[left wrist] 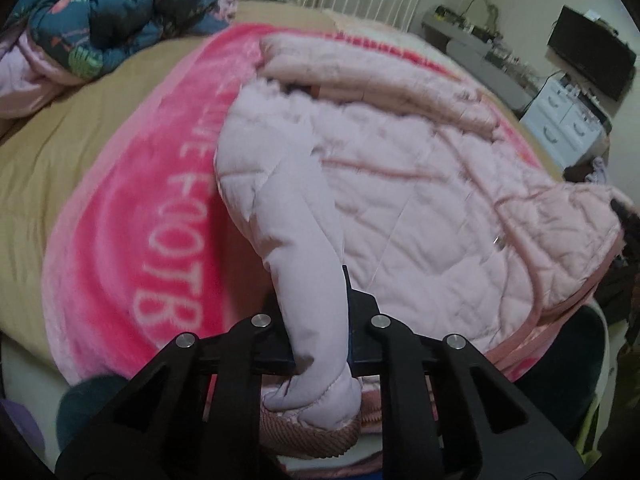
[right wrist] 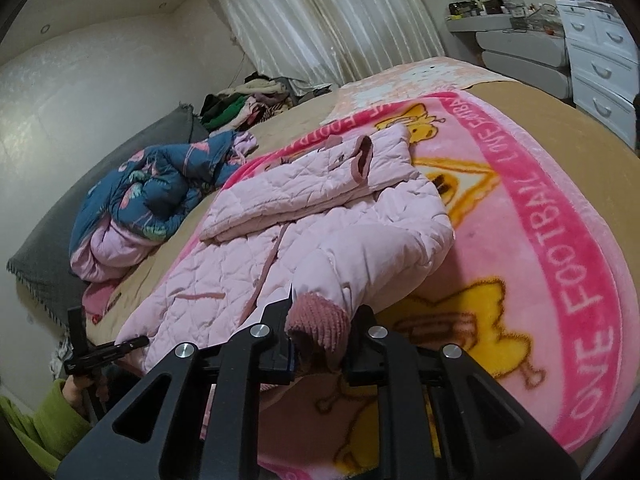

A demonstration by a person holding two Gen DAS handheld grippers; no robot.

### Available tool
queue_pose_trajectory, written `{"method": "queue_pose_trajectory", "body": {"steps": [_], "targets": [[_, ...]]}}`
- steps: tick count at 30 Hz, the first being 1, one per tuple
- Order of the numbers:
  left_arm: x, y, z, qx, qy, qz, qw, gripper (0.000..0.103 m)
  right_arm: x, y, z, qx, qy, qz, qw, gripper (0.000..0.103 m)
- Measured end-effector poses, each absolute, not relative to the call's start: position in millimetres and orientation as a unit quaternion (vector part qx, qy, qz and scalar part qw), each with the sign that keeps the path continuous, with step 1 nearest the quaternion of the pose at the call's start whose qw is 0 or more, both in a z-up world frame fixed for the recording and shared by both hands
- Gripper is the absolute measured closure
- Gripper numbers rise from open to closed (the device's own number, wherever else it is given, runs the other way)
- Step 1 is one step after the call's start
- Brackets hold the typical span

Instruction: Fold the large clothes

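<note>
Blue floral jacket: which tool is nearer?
Left, likely. The left tool is at the bed edge on the same side as the blue floral jacket; the right tool holds the pink coat cuff farther right.

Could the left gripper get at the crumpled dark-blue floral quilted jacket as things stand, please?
Probably not: the left gripper is shut on the pink quilted jacket's sleeve, and the blue jacket lies across the bed.

The pink blanket [left wrist: 120, 216] is blurred in the left wrist view, its lettering cut short beside the pink jacket [left wrist: 400, 200]. The sleeve [left wrist: 312, 320] hides the left tool's [left wrist: 316, 356] fingertips. The small clutter on the grey shelf [right wrist: 516, 40] beyond the jacket is too small to tell.
</note>
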State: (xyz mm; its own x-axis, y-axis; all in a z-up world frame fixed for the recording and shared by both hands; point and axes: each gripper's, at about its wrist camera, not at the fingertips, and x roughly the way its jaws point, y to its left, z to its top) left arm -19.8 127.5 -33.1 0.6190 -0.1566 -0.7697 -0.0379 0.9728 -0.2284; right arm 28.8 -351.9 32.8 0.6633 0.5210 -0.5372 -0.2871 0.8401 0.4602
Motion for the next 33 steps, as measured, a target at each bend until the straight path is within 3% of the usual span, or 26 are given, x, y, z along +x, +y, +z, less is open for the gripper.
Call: {"method": "queue_pose_trajectory", "body": {"steps": [12, 33], "targets": [[5.2, 122.1, 37.4, -0.111, 0.356, -0.047, 0.927, 0.096, 45.6, -350.1, 58.0, 0.183, 0.313, 0.226, 0.904, 0.089], [37.3, 130.5, 73.4, -0.115, 0.321, -0.035, 0.939, 0.096, 66.6, -367.8, 74.4, 0.216, 0.291, 0.202, 0.910, 0.089]]}}
